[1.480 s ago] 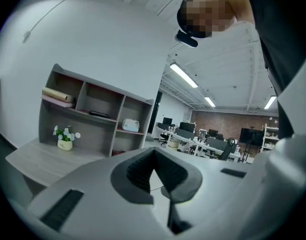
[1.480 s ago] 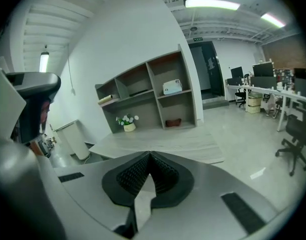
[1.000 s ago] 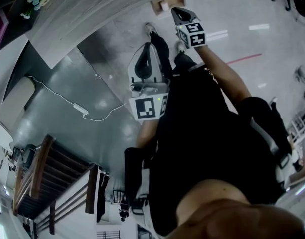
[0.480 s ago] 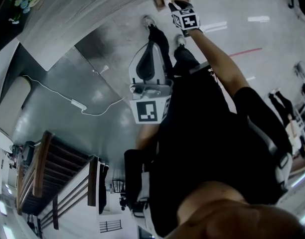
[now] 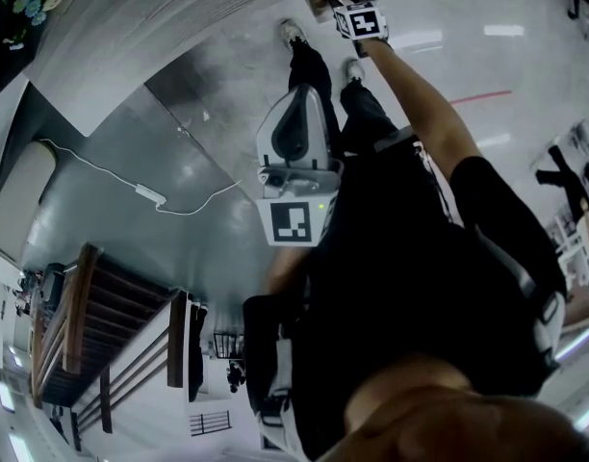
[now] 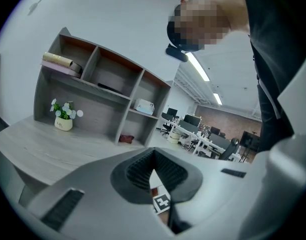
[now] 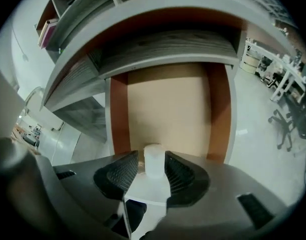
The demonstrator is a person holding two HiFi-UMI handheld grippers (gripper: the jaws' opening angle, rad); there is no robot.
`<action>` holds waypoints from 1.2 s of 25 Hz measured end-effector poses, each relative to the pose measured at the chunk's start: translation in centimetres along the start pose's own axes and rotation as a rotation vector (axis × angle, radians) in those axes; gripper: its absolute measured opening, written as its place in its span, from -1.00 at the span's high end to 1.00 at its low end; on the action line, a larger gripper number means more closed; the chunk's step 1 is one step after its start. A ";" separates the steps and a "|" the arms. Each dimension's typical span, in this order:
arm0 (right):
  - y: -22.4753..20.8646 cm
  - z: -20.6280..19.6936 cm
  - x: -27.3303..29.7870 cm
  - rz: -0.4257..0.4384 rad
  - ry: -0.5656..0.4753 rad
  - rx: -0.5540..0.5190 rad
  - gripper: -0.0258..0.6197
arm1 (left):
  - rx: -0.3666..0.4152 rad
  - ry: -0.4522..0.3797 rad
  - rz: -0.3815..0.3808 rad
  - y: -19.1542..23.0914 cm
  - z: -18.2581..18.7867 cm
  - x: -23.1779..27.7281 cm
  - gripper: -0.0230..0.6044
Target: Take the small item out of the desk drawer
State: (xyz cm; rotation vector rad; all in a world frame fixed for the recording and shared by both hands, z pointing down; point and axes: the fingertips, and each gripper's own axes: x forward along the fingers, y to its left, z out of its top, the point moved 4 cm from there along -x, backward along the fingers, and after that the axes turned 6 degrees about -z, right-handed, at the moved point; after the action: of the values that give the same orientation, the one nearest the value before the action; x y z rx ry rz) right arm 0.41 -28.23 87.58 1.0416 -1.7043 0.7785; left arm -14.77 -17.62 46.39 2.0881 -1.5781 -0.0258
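Straddling the small white block [image 7: 154, 160] on the open drawer [image 7: 168, 104] floor: right gripper [image 7: 152, 171] jaws apart, not clamped. Left gripper [image 6: 154, 170] pinched together, empty. We judge the block light, rigid, perhaps slick; pinch opposite sides mid-height.

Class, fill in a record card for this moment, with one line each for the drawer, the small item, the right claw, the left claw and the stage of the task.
drawer: open, tan floor, reddish-brown sides
small item: white, upright in the drawer, between the right claw's jaws
right claw: at the drawer, jaws apart on either side of the item, not closed on it
left claw: jaws together, empty, held near the person's body
stage: item not yet lifted out
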 end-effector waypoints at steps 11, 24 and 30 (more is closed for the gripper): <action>0.2 -0.6 3.6 -0.043 0.062 -0.002 0.45 | -0.038 0.021 0.026 1.3 -1.4 -0.9 0.97; 0.0 0.1 -0.2 -0.057 -0.031 -0.007 0.45 | -0.002 -0.017 0.003 -0.9 -1.4 -2.5 0.97; -0.2 0.6 -6.5 -0.025 -0.138 -0.006 0.45 | 0.030 -0.070 -0.002 -4.2 -0.6 -4.7 0.97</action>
State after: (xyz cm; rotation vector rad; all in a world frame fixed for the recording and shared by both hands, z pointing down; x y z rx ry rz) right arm 1.53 -26.94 81.28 1.1325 -1.8055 0.6990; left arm -12.36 -12.36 43.84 2.1339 -1.6265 -0.0774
